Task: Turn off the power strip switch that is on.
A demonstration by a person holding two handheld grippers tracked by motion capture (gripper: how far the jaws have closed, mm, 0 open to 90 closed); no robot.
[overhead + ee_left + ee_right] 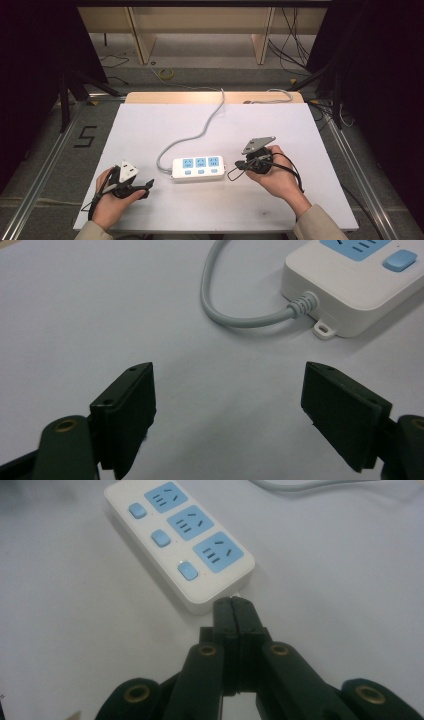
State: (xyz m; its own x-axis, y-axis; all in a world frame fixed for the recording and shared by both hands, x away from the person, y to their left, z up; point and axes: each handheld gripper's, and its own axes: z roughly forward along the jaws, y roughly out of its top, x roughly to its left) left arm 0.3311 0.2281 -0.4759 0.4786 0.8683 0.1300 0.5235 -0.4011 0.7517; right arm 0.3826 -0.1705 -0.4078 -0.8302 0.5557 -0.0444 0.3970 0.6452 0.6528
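Observation:
A white power strip (198,168) with three blue sockets and three blue buttons lies flat in the middle of the white table (150,125). Its grey cord (210,120) leaves its left end and runs off the table's far edge. My left gripper (146,187) rests to the strip's left, open wide with nothing between its pads (127,407). The strip's cord end (350,285) and the curving cord (240,317) lie ahead of it. My right gripper (239,167) sits at the strip's right end. Its tips (234,611) are shut and empty, just short of the strip (180,540).
A wooden strip (215,97) borders the table's far edge. Beyond it the floor carries cables, a yellow coil (166,74) and wooden frame legs (142,45). A "5" (85,136) is marked on the floor at left. Metal rails run along both table sides.

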